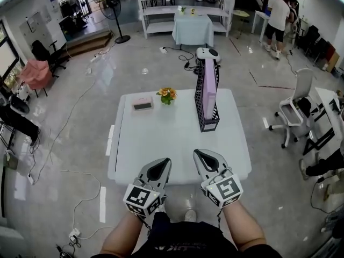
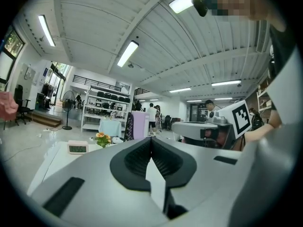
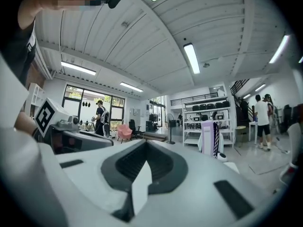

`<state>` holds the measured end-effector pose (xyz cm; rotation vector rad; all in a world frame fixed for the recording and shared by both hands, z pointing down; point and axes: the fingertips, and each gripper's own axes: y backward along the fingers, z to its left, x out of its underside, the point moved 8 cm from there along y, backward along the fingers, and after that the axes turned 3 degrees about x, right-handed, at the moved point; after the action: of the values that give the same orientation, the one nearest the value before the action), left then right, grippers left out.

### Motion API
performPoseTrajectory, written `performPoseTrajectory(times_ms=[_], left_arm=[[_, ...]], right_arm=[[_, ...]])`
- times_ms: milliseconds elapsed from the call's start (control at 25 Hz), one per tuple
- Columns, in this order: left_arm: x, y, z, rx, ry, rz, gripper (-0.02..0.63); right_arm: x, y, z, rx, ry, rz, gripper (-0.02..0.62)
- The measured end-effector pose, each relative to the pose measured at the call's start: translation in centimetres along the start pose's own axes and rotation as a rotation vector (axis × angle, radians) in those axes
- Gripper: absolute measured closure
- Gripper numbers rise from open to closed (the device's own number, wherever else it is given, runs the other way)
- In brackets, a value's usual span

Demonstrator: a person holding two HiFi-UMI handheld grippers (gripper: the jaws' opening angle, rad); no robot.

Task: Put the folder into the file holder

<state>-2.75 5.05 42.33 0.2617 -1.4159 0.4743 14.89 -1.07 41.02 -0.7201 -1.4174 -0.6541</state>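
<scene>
A pink folder (image 1: pixel 208 90) stands upright inside the black mesh file holder (image 1: pixel 206 123) on the right half of the white table (image 1: pixel 161 144). The two show again as the folder (image 2: pixel 139 125) in the left gripper view and the holder (image 3: pixel 215 139) in the right gripper view. My left gripper (image 1: pixel 162 162) sits at the table's near edge, shut and empty. The right gripper (image 1: pixel 200 153) lies beside it, also shut and holding nothing. Both are well short of the holder.
A small pink clock (image 1: pixel 142 104) and a pot of orange flowers (image 1: pixel 167 94) stand at the table's far side. A white office chair (image 1: pixel 294 112) is to the right. A floor fan (image 1: pixel 113 7) and shelves stand far behind, with people (image 1: pixel 278 16) at the back right.
</scene>
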Motion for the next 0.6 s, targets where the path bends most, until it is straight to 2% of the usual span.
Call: performPoseTrajectory(times_ms=[320,600], left_arm=[[0.7,1.8,-3.8,-0.067,-0.003,-0.022,0.601],[0.1,2.5,-5.1,-0.082,-0.016,-0.042,0.601]], right_arm=[[0.5,3.0,0.3,-0.061,0.009,0.000,0.595],[-0.2,4.2,0.6,-0.076,0.013,-0.016,0.595]])
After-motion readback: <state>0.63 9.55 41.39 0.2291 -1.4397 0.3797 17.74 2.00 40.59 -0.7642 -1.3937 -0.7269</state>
